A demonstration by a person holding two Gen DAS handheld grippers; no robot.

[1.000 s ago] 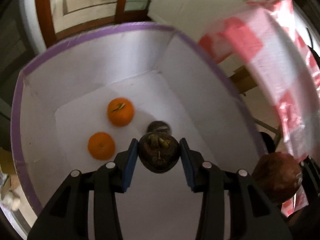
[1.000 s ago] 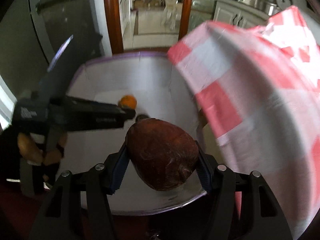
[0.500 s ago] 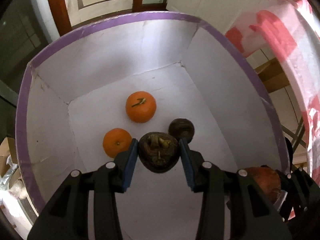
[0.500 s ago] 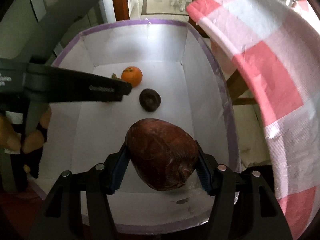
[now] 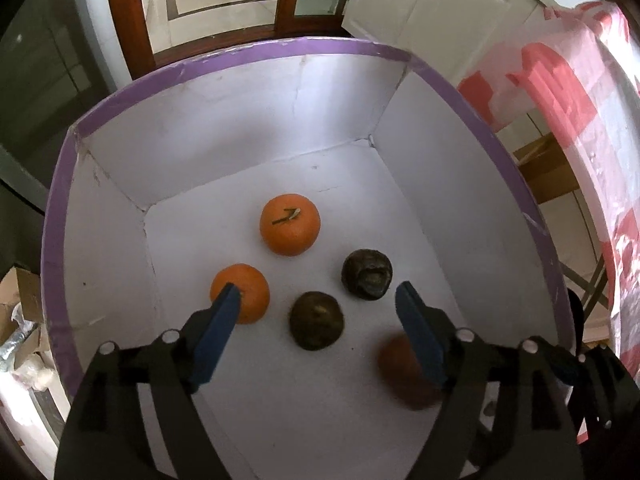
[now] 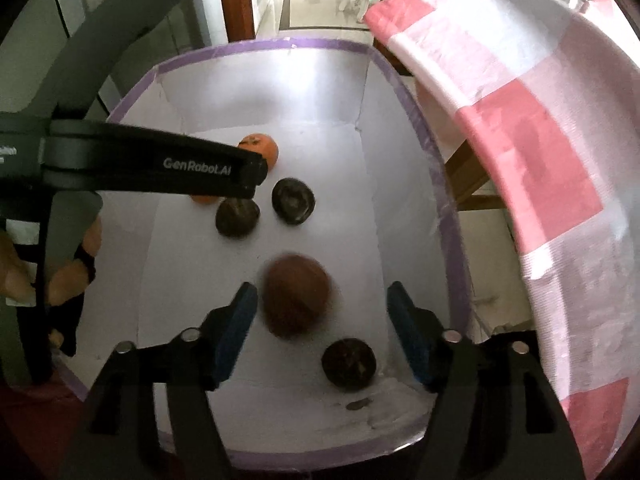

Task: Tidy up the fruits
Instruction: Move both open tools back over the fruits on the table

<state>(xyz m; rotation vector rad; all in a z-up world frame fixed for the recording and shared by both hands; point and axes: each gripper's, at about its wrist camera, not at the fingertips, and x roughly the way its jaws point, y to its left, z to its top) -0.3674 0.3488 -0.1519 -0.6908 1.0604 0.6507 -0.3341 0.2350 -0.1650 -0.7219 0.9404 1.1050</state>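
A white box with a purple rim [image 5: 56, 240] [image 6: 448, 216] holds the fruit. Two oranges [image 5: 290, 230] [image 5: 244, 292] lie at its middle. Two dark mangosteens [image 5: 316, 320] [image 5: 367, 274] lie beside them, also in the right wrist view [image 6: 237, 218] [image 6: 293, 201]. A blurred reddish-brown fruit [image 6: 297, 301] [image 5: 400, 376] is loose in the box below my right gripper. A third dark fruit [image 6: 349, 364] lies near the front wall. My left gripper [image 5: 318, 308] is open and empty above the box. My right gripper [image 6: 322, 310] is open and empty.
A pink and white checked tablecloth [image 6: 540, 152] [image 5: 592, 92] hangs at the right of the box. The left gripper's black arm [image 6: 152, 170] crosses over the box's left side. A wooden door frame [image 5: 124, 12] and white cabinets [image 5: 432, 4] stand behind.
Both grippers opened. The left one let go of its mangosteen, which now lies in the box. The right one let go of the reddish-brown fruit, which is blurred in motion below it.
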